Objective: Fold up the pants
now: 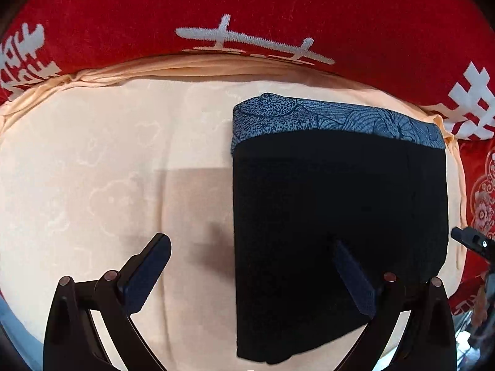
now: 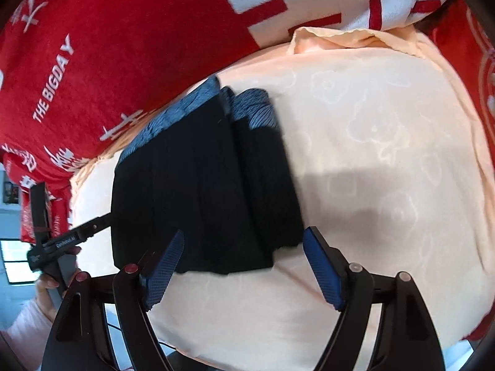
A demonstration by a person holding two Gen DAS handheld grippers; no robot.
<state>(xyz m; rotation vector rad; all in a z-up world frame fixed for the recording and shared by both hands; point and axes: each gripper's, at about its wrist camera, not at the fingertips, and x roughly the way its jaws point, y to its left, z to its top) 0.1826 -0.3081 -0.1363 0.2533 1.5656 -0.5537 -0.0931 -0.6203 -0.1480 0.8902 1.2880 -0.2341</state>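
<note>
Both tools, left tool (image 1: 253, 266) and right tool (image 2: 244, 266), hang spread and empty over the folded pants (image 1: 337, 232), whose long axis runs away toward the blue waistband (image 1: 334, 117).

Black pants (image 1: 337, 222) with blue patterned waistband (image 1: 334, 117), cream sheet (image 1: 117, 160), red blanket (image 1: 278, 9).

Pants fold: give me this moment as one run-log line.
pants: folded into compact stack on cream sheet | left gripper: open, nothing held | right gripper: open, nothing held | fold looks done
</note>
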